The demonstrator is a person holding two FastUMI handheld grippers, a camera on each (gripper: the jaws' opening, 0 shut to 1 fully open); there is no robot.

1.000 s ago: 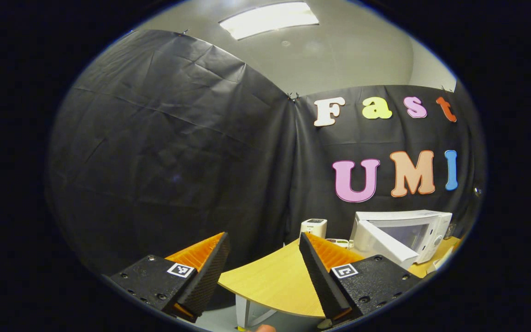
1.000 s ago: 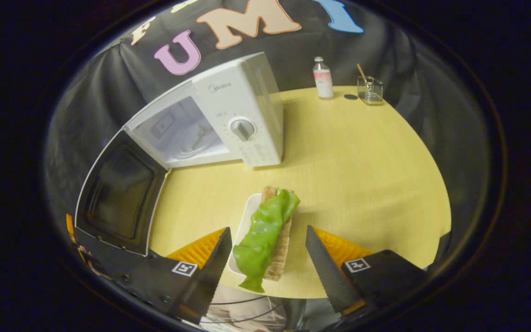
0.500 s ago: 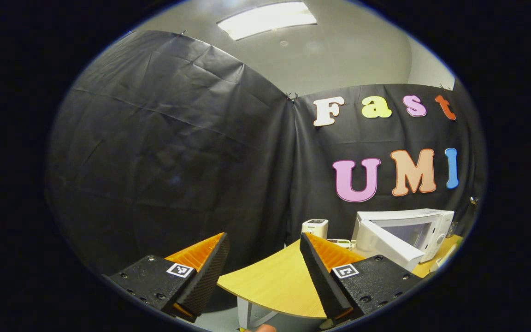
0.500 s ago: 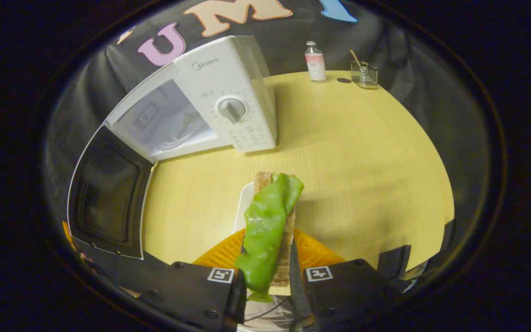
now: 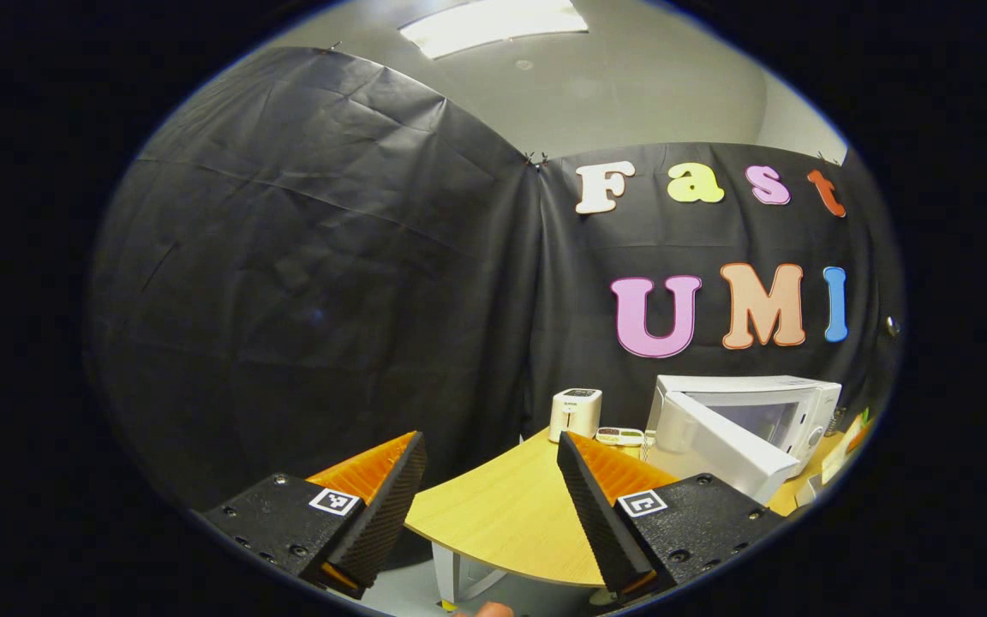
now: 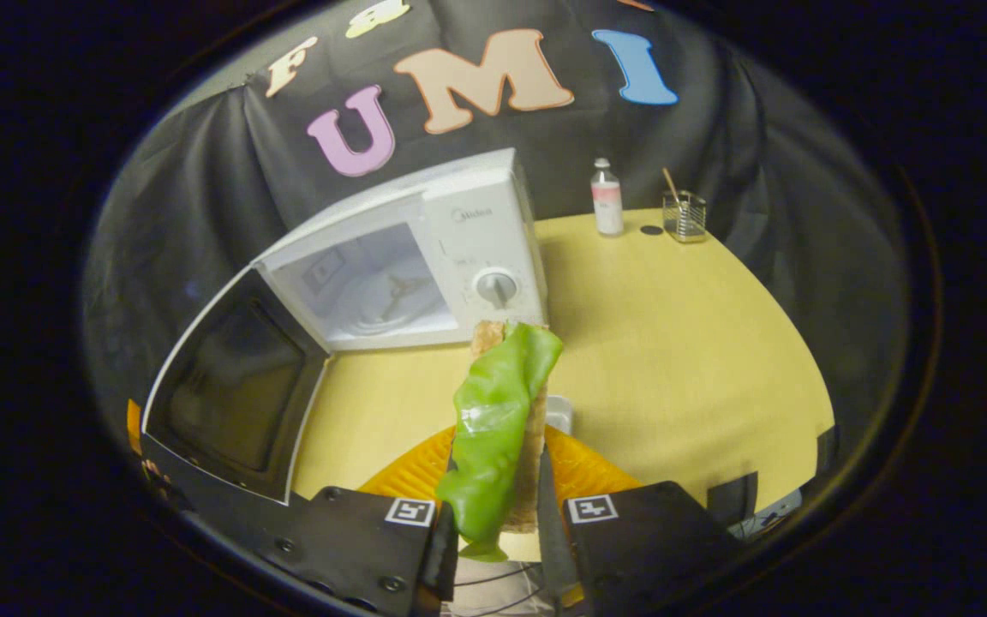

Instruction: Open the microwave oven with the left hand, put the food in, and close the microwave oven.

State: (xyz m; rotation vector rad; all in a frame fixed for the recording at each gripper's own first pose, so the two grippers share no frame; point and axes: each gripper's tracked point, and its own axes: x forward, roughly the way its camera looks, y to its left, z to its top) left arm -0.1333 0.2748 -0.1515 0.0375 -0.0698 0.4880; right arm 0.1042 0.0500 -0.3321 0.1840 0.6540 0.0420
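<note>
A sandwich [image 6: 498, 428] with a green leaf over brown bread stands on edge between the fingers of my right gripper [image 6: 496, 512], which is shut on it and holds it above the yellow table [image 6: 682, 343]. Behind it stands the white microwave oven [image 6: 425, 257] with its door [image 6: 228, 386] swung wide to the left and its cavity lit. My left gripper [image 5: 489, 497] hangs open off the table's left end, with nothing between its fingers. In the left gripper view the microwave oven [image 5: 759, 420] sits far right with its door [image 5: 725, 450] open.
A white plate [image 6: 557, 416] lies on the table under the sandwich. At the table's far edge stand a small bottle [image 6: 606, 198] and a wire holder [image 6: 684, 214]. A small white appliance [image 5: 575, 413] and a flat device [image 5: 620, 436] sit left of the microwave oven.
My right gripper closed on the sandwich and lifted it off the white plate, toward the microwave oven. The left gripper stayed open and tilted slightly downward.
</note>
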